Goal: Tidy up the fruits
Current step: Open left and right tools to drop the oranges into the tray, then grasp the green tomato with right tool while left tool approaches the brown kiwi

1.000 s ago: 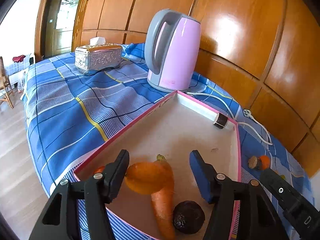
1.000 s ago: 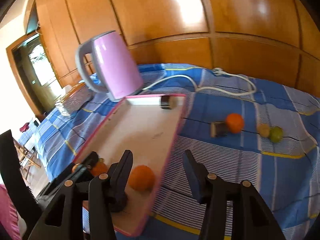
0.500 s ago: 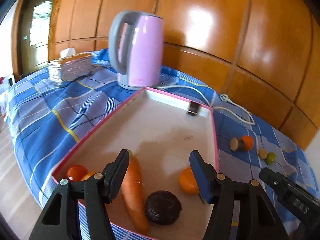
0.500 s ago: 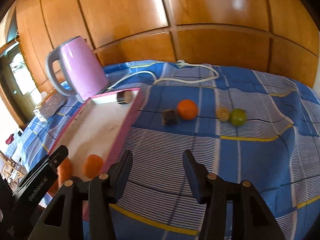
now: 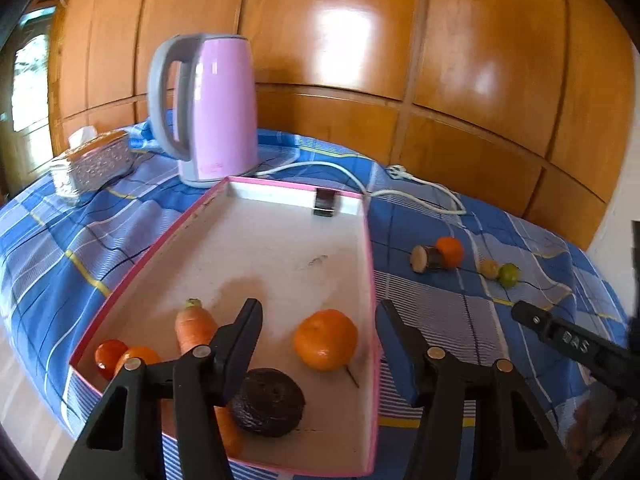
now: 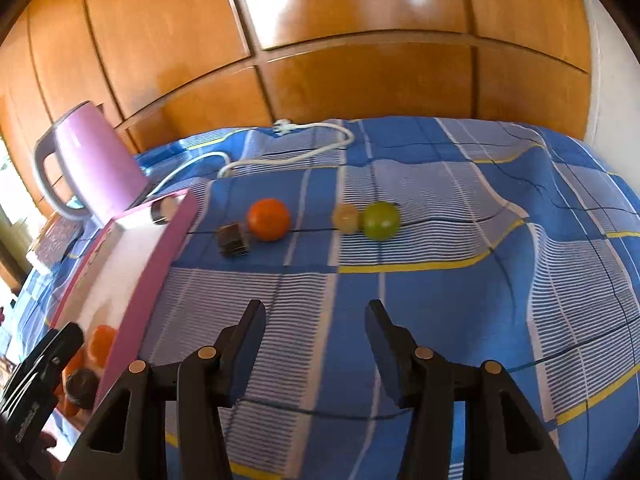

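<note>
A second ago we see the left hand-held gripper (image 5: pixel 318 346) with an orange (image 5: pixel 325 339) between its fingers over the tray (image 5: pixel 370 264). Now the orange lies on the tray floor near the right wall, just beside the carrot (image 5: pixel 195 326) and a dark round fruit (image 5: pixel 269 402); the jaws have just been closing and stand partly apart with nothing pressed between them. The right hand-held gripper (image 6: pixel 314 350), earlier over the tray's edge, now hangs over the blue checked cloth (image 6: pixel 460 280), jaws partly apart and empty. Beyond it lie a second orange (image 6: pixel 268 219), a small dark block (image 6: pixel 232 240), a yellowish fruit (image 6: pixel 346 218) and a green fruit (image 6: pixel 381 220), all outside the tray.
</note>
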Demonstrator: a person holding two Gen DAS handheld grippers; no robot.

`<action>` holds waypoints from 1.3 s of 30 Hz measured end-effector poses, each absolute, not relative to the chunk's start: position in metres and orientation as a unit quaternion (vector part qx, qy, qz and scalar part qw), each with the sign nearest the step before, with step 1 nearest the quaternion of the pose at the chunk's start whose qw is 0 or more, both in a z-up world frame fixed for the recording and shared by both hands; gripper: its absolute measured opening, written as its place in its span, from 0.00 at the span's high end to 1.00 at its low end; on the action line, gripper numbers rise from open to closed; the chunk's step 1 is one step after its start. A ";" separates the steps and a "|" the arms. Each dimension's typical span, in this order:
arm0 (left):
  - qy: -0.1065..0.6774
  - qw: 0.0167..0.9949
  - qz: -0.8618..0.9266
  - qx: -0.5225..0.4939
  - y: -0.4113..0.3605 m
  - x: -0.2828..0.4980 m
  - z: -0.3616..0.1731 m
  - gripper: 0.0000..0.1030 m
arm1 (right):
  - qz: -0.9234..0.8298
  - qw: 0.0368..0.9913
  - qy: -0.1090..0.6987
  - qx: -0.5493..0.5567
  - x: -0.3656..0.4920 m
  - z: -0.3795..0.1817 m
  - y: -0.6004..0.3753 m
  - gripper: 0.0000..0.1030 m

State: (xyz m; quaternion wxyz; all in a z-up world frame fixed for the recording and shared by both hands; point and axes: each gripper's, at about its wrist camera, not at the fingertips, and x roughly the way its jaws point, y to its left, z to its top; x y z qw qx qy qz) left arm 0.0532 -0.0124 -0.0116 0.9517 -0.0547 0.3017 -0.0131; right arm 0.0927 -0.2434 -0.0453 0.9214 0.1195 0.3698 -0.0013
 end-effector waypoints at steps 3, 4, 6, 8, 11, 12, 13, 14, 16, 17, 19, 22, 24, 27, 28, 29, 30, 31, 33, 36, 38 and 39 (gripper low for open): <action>0.296 0.954 -0.033 -0.041 -0.020 0.050 -0.011 0.53 | -0.012 0.921 0.369 0.127 0.096 -0.048 -0.252 0.49; 0.296 0.953 -0.043 -0.037 -0.023 0.049 -0.010 0.60 | -0.016 0.921 0.367 0.127 0.097 -0.048 -0.254 0.49; 0.297 0.953 -0.057 -0.028 -0.029 0.049 -0.011 0.62 | -0.024 0.922 0.366 0.125 0.101 -0.048 -0.257 0.55; 0.298 0.952 -0.068 -0.023 -0.033 0.048 -0.011 0.63 | -0.029 0.923 0.362 0.126 0.106 -0.048 -0.263 0.58; 0.303 0.949 -0.084 -0.022 -0.037 0.048 -0.012 0.63 | -0.037 0.922 0.361 0.134 0.116 -0.048 -0.273 0.60; 0.304 0.948 -0.088 -0.021 -0.038 0.049 -0.013 0.63 | -0.041 0.921 0.361 0.138 0.120 -0.048 -0.277 0.60; 0.306 0.947 -0.092 -0.019 -0.041 0.048 -0.013 0.63 | -0.043 0.920 0.363 0.143 0.124 -0.049 -0.281 0.60; 0.308 0.946 -0.097 -0.017 -0.043 0.049 -0.014 0.63 | -0.045 0.919 0.364 0.146 0.128 -0.050 -0.284 0.60; 0.310 0.945 -0.105 -0.012 -0.047 0.050 -0.014 0.63 | -0.049 0.917 0.365 0.156 0.137 -0.051 -0.291 0.60; 0.310 0.945 -0.109 -0.008 -0.049 0.050 -0.014 0.63 | -0.050 0.916 0.366 0.158 0.140 -0.052 -0.293 0.60; 0.309 0.944 -0.115 0.000 -0.054 0.050 -0.014 0.63 | -0.050 0.914 0.369 0.162 0.148 -0.055 -0.296 0.60; 0.313 0.942 -0.122 0.003 -0.058 0.050 -0.016 0.63 | -0.049 0.911 0.373 0.167 0.158 -0.059 -0.297 0.60; 0.316 0.941 -0.122 0.001 -0.058 0.052 -0.018 0.63 | -0.047 0.911 0.373 0.169 0.164 -0.060 -0.297 0.60; 0.320 0.940 -0.122 -0.002 -0.056 0.053 -0.019 0.63 | -0.046 0.910 0.372 0.176 0.174 -0.061 -0.298 0.60; 0.321 0.939 -0.122 -0.002 -0.057 0.053 -0.020 0.63 | -0.045 0.910 0.371 0.178 0.176 -0.061 -0.299 0.60; 0.322 0.939 -0.122 -0.001 -0.057 0.053 -0.020 0.63 | -0.044 0.910 0.372 0.181 0.179 -0.062 -0.299 0.60; 0.323 0.938 -0.122 0.001 -0.058 0.053 -0.021 0.63 | -0.042 0.909 0.373 0.184 0.182 -0.063 -0.299 0.60; 0.323 0.938 -0.122 0.003 -0.059 0.053 -0.021 0.63 | -0.040 0.908 0.374 0.186 0.184 -0.064 -0.299 0.60; 0.324 0.938 -0.123 0.006 -0.061 0.053 -0.022 0.63 | -0.034 0.908 0.371 0.193 0.185 -0.065 -0.300 0.64; 0.331 0.935 -0.129 0.013 -0.066 0.055 -0.023 0.63 | -0.027 0.905 0.371 0.206 0.184 -0.067 -0.304 0.68; 0.332 0.934 -0.133 0.015 -0.068 0.056 -0.023 0.63 | -0.028 0.904 0.371 0.212 0.180 -0.067 -0.306 0.68; 0.333 0.933 -0.135 0.015 -0.070 0.057 -0.023 0.63 | -0.031 0.903 0.371 0.214 0.178 -0.067 -0.308 0.68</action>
